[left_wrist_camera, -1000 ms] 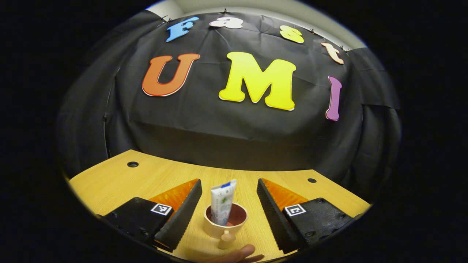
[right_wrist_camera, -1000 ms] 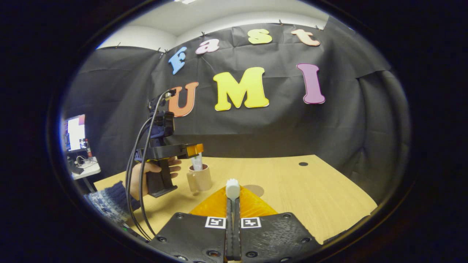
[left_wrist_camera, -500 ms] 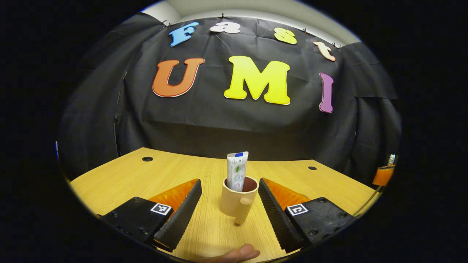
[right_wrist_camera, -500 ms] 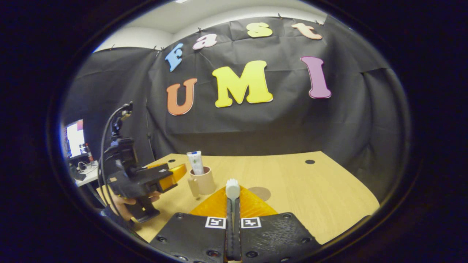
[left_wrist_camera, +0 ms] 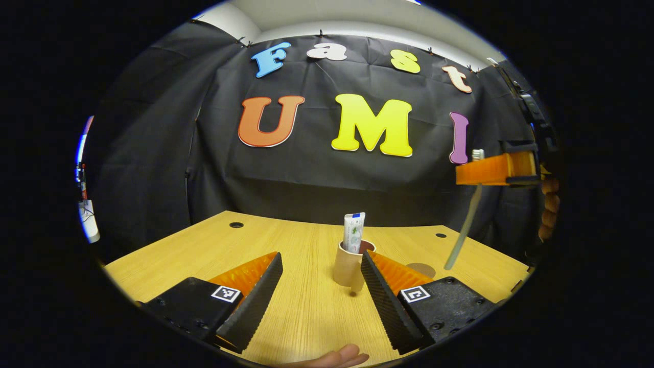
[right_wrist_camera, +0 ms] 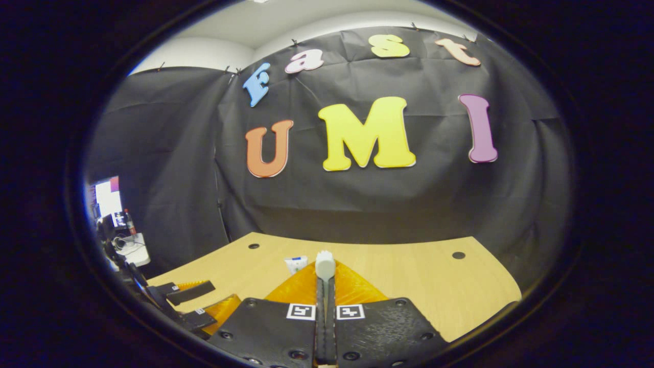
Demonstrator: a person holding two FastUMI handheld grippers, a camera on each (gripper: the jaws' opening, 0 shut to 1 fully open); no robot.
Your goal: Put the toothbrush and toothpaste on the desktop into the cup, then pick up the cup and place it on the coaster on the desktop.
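Holding the toothbrush [right_wrist_camera: 324, 263] tight, the right hand-held gripper [right_wrist_camera: 325, 306] has both fingers pressed together on it, with the bristle end poking up at the bottom middle of the right gripper view. In the left gripper view that same hand-held gripper hangs high at the right edge, and the toothbrush handle [left_wrist_camera: 462, 225] dangles down from it, in the air above the table [left_wrist_camera: 301, 317].

The cup [left_wrist_camera: 349, 265] stands on the table in the lower middle of the left gripper view. The toothpaste [left_wrist_camera: 353, 232] is in it, standing up and sticking out of the top. The left hand-held gripper [left_wrist_camera: 321, 296] has its fingers spread wide apart and holds nothing.

So I think the step in hand is getting the toothbrush into the cup. The next move calls for bringing the brush over the cup, keeping it upright, and lowering the handle end in beside the toothpaste before letting go.

The coaster [left_wrist_camera: 421, 269] is the round brown spot just to the right of the cup. The toothpaste takes up part of the cup's mouth, so the gap for the brush is small. The left hand-held gripper's finger [left_wrist_camera: 388, 301] sits close to the cup and could get bumped.
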